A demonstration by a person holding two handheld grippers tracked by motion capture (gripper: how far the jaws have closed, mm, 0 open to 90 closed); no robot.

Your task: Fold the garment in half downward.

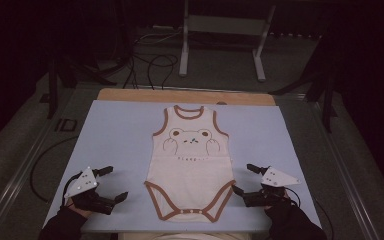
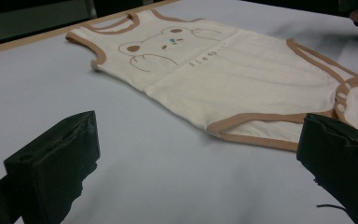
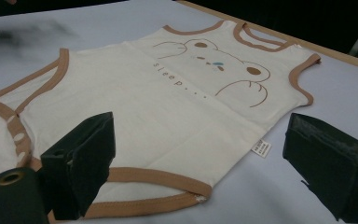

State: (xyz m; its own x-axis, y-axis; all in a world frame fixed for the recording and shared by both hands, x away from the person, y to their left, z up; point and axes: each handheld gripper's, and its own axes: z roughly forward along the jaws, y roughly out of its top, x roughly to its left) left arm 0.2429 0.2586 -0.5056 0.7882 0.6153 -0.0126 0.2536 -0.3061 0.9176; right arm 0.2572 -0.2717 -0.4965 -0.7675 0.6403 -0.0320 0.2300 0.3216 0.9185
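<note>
Nearest the camera, the left tool (image 1: 111,184) and right tool (image 1: 243,178) rest wide open on the tabletop (image 1: 115,135), holding nothing. The baby bodysuit (image 1: 190,160) lies flat between them, long axis running away from both; the right tool is nearer, at its leg hem.

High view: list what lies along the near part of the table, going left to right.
Left claw, with jaws apart → cream baby bodysuit lying flat on the pale blue table cover → right claw, jaws also apart.
</note>
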